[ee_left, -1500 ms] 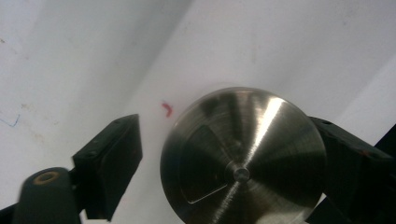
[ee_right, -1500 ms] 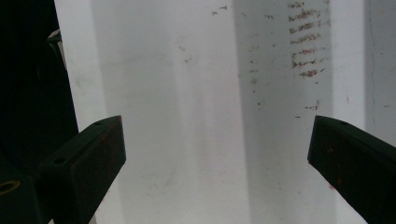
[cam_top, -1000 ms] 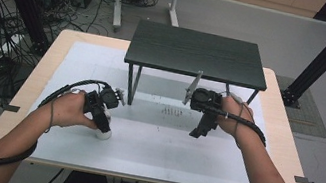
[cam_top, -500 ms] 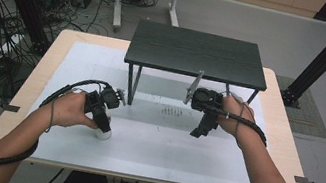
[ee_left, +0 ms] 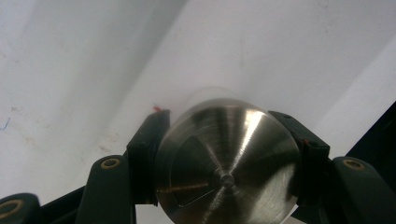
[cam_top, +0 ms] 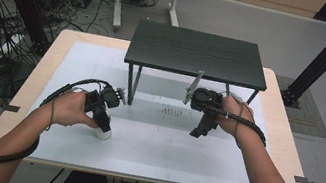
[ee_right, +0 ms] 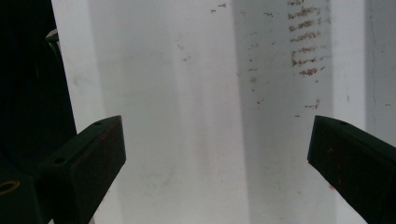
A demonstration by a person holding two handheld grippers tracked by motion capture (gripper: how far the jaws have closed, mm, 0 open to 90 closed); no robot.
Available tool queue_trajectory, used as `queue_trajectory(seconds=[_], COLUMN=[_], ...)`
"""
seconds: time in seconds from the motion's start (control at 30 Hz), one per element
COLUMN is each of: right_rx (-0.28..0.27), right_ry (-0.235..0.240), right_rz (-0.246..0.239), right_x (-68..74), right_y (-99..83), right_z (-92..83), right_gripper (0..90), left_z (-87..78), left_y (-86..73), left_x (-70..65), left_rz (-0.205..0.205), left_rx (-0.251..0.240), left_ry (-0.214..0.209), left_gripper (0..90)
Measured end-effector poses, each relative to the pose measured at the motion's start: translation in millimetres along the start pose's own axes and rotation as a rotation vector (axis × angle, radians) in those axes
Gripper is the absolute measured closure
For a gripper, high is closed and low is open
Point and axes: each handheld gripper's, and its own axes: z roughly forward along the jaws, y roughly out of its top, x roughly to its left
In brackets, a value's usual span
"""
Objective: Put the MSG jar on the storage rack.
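- The left gripper (cam_top: 103, 126), in the lower left of the high view, has its fingers (ee_left: 148, 154) closed on a small metal cylinder (ee_left: 227, 170); both pads press its sides in the left gripper view, one at the left of the frame and one at the right. The fingers have just been closing, with the cylinder between them.
- The cylinder stands on the white mat (cam_top: 167, 143) that covers the desk (cam_top: 271, 156), directly under the left gripper's tips. Its long axis looks upright, since the gripper's camera meets its round top face squarely.
- The left hand (cam_top: 69, 108) is already on the cylinder; the right gripper (cam_top: 197, 128) sits well apart, toward the right centre of the high view, fingers spread wide over bare mat with nothing between them.
- The cylinder's top is brushed, shiny steel with a small centre dot. From above its body reads as pale or white, though it is too small there to be sure.
- A small black table (cam_top: 198, 53) stands on the desk in the upper middle of the high view, beyond both grippers.
- With the grip made, the next move is probably a straight lift.
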Motion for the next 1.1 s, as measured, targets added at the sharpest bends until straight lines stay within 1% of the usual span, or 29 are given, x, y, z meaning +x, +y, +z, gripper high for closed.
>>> queue_trajectory(seconds=[0.2, 0.57, 0.87, 1.1], right_rx=[0.000, -0.008, -0.009, -0.002], right_ry=[-0.001, -0.001, -0.011, -0.010], right_rz=[0.004, 0.000, 0.003, -0.005], right_x=[-1.4, -1.9, -1.3, -2.2], right_y=[-1.2, -2.0, -4.9, -1.5], right_z=[-1.0, -0.1, -5.2, -4.4], right_gripper=[4.0, 4.1, 4.0, 4.1], left_z=[0.1, 0.6, 0.9, 1.0], left_y=[2.2, 4.4, 5.8, 6.5], left_x=[0.6, 1.3, 2.0, 1.4], left_rz=[0.006, 0.001, 0.003, 0.003], left_rx=[0.009, 0.018, 0.024, 0.027], left_ry=[-0.002, -0.006, -0.008, -0.006], left_gripper=[42.0, 42.1, 42.1, 42.1])
